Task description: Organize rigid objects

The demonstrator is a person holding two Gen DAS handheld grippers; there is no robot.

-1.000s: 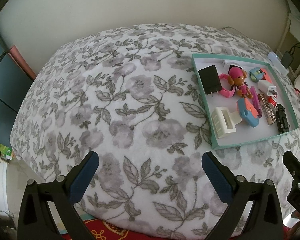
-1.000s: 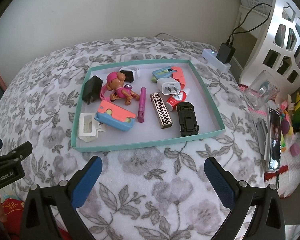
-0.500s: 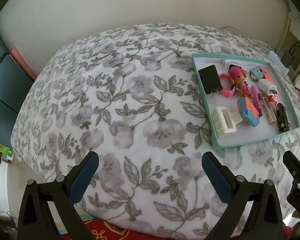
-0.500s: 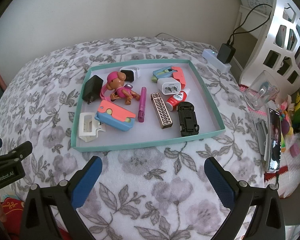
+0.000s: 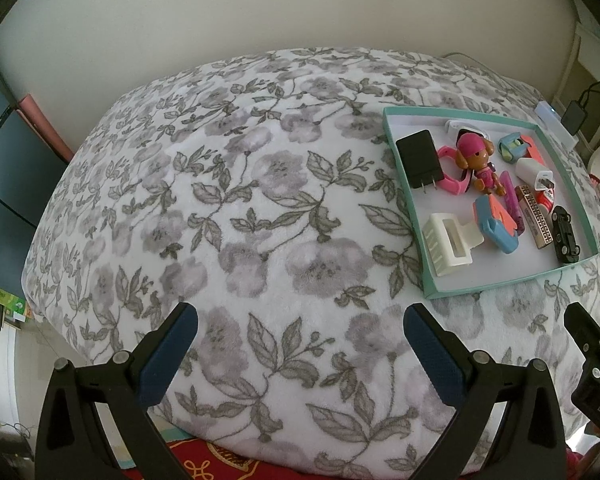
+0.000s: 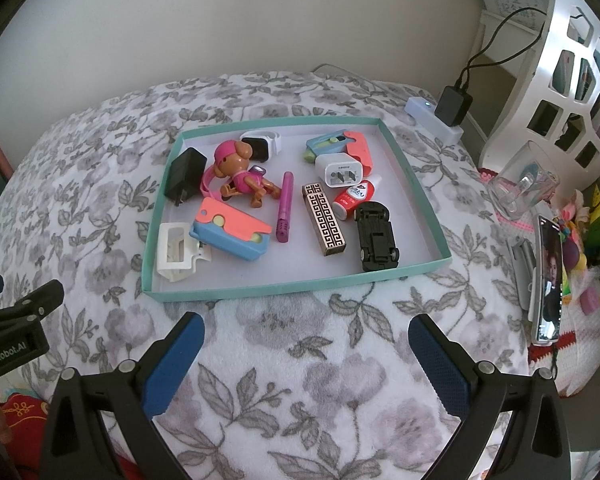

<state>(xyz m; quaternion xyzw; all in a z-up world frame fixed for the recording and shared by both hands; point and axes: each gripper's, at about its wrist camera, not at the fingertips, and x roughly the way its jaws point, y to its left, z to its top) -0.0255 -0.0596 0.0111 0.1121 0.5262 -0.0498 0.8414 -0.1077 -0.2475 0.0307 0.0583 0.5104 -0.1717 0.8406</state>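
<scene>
A teal-rimmed shallow tray (image 6: 260,289) (image 5: 484,286) lies on a floral blanket. In it are a pink toy dog (image 6: 242,174), a black charger (image 6: 185,172), a white clip (image 6: 176,250), a blue-and-coral case (image 6: 232,232), a magenta pen (image 6: 285,206), a patterned lighter (image 6: 325,220), a black toy car (image 6: 376,236), a white plug (image 6: 339,168) and a red tube (image 6: 354,196). My right gripper (image 6: 306,346) is open and empty, just in front of the tray. My left gripper (image 5: 300,338) is open and empty, over bare blanket left of the tray.
The floral blanket (image 5: 228,208) covers a rounded bed. To the right are a power strip with a black adapter (image 6: 452,106), a clear glass (image 6: 520,190), a phone (image 6: 548,280) and a white cut-out shelf (image 6: 572,60). A wall is behind.
</scene>
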